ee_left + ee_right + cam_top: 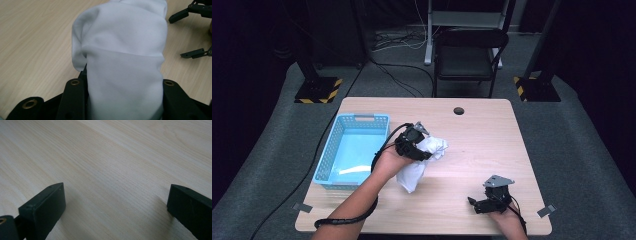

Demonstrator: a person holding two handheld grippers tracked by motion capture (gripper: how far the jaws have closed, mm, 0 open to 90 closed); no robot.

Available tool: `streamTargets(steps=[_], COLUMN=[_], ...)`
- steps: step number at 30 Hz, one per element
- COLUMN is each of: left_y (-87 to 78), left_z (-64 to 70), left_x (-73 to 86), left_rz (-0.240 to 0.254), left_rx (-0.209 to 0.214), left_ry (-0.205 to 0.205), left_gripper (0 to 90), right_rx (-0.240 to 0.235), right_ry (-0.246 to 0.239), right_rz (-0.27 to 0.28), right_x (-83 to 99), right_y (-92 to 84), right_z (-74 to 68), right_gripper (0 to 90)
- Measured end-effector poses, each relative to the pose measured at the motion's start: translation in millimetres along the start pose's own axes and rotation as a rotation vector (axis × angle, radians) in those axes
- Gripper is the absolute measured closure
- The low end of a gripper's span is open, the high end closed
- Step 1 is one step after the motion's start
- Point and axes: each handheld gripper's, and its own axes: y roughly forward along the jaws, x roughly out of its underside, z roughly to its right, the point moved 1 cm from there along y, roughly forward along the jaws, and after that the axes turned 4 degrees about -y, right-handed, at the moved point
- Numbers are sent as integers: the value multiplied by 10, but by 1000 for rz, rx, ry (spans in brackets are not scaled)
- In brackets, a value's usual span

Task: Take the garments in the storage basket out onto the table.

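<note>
On your left sits the light blue plastic basket with the slotted walls (328,146), its floor bare, near the table's left edge. Just right of it your left gripper (428,152) is clamped on the crumpled white cloth (422,162), which bulges between its jaws in the left gripper view (125,50); the bunched top sits above the grip and a loose tail hangs down to the pale wooden table (482,130). That tail is your main risk: if you swing toward the basket without lifting enough, it will likely drag on the wood or catch on the near rim, and the cloth could slide out of the jaws or end up draped over the wall instead of lying inside. The grip seems to hold a thick fold rather than the whole bundle, so a quick turn of the wrist may shake a layer free. Farther right, near the table's front edge, your right gripper (475,204) rests low with its jaws spread wide and nothing between them; the right gripper view looks down at bare wood (112,170) between them. It stands well apart from the cloth, too far to catch a slip.
</note>
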Motion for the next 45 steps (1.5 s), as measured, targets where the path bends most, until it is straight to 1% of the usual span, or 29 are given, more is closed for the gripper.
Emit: streamTargets(steps=[6, 17, 22, 29, 33, 45], left_y=[78, 237, 293, 390, 458, 596], left_z=[-5, -43, -63, -85, -95, -132], left_x=[19, 119, 162, 216, 245, 325], left_rz=[-12, -42, -47, -74, -84, -111], left_rx=[4, 15, 20, 16, 27, 25], left_ry=[-9, -29, -40, -50, -62, -78], left_gripper=[589, 589, 588, 588, 587, 586], right_rx=[0, -1, -1, -1, -2, -1], right_ry=[-2, -3, -3, -3, -3, -3], right_rz=[0, 0, 0, 0, 0, 0], right_x=[0, 0, 0, 0, 0, 0], right_y=[0, 0, 0, 0, 0, 0], right_z=[0, -1, -1, 0, -1, -1], right_gripper=[13, 13, 13, 13, 13, 13])
